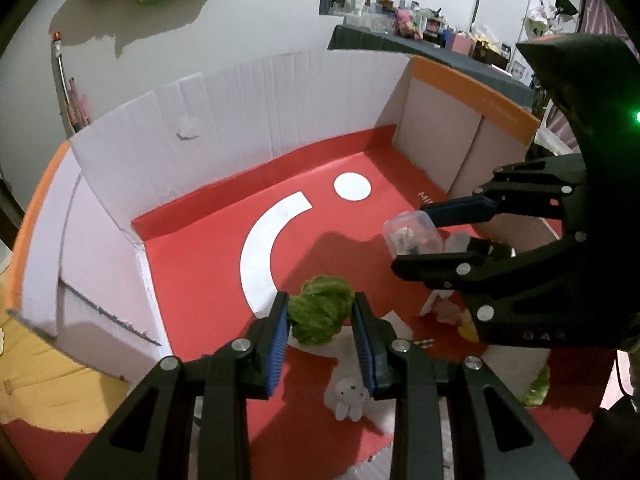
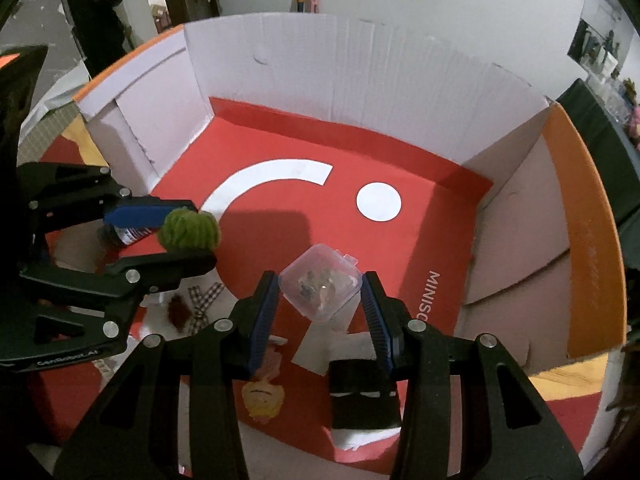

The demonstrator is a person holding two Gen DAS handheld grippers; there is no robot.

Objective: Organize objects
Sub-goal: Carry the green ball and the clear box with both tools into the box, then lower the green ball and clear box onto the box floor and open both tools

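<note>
My left gripper (image 1: pixel 320 316) is shut on a fuzzy green ball (image 1: pixel 320 312), held above the red floor of a large open cardboard box (image 1: pixel 224 120). The same green ball (image 2: pixel 188 230) shows at the left of the right wrist view, between the left gripper's fingers (image 2: pixel 176 236). My right gripper (image 2: pixel 320 292) is shut on a small clear plastic case (image 2: pixel 320 284) with small dark bits inside. In the left wrist view that case (image 1: pixel 412 234) sits between the right gripper's fingers (image 1: pixel 424 236), over the box's right side.
The box has white walls (image 2: pixel 360 72), orange flaps (image 2: pixel 584 240) and a red floor with a white arc and dot. Near its front lie a white bunny figure (image 1: pixel 348 396), a doll with yellow hair (image 2: pixel 262 396), a dark jar (image 2: pixel 124 234), a black object (image 2: pixel 364 396) and a checked ribbon (image 2: pixel 204 300).
</note>
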